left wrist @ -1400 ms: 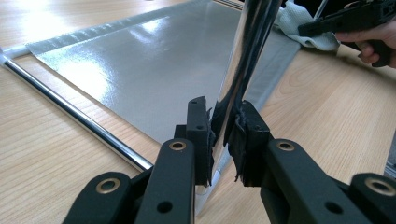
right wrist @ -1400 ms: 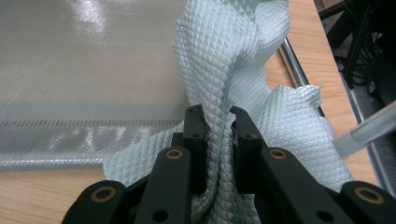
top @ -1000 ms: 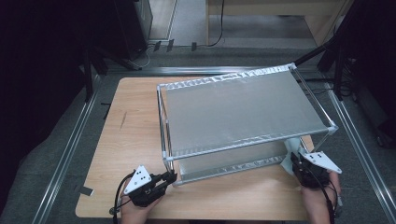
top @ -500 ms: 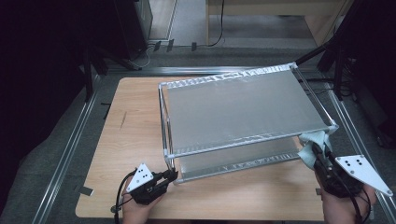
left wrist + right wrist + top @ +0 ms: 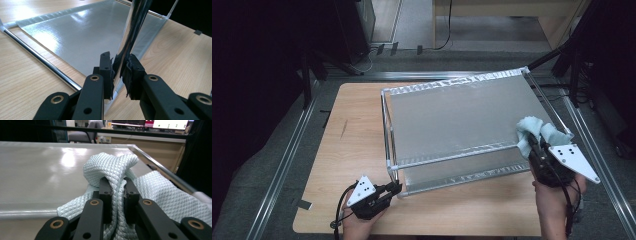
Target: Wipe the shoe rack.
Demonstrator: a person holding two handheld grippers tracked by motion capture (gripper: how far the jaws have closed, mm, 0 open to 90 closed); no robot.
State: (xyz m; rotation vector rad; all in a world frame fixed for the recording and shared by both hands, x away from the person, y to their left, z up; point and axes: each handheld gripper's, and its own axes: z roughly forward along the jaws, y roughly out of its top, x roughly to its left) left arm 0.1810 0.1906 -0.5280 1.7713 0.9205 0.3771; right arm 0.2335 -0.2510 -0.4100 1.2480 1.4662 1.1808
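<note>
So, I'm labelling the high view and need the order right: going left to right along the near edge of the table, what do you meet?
Left gripper shut on the shiny metal corner post → grey plastic lower shelf panel of the two-tier rack → right gripper holding the pale blue quilted cloth on the top shelf.

This was a lab or test room rather than a home. The wooden table (image 5: 362, 140) stood inside a frame of aluminium rails (image 5: 282, 165) on grey carpet, with cables (image 5: 447, 30) trailing over the floor. Behind it ran a long workbench (image 5: 150, 138) carrying lit monitors (image 5: 170, 123), with an office chair (image 5: 85, 133) pushed up to it.
</note>
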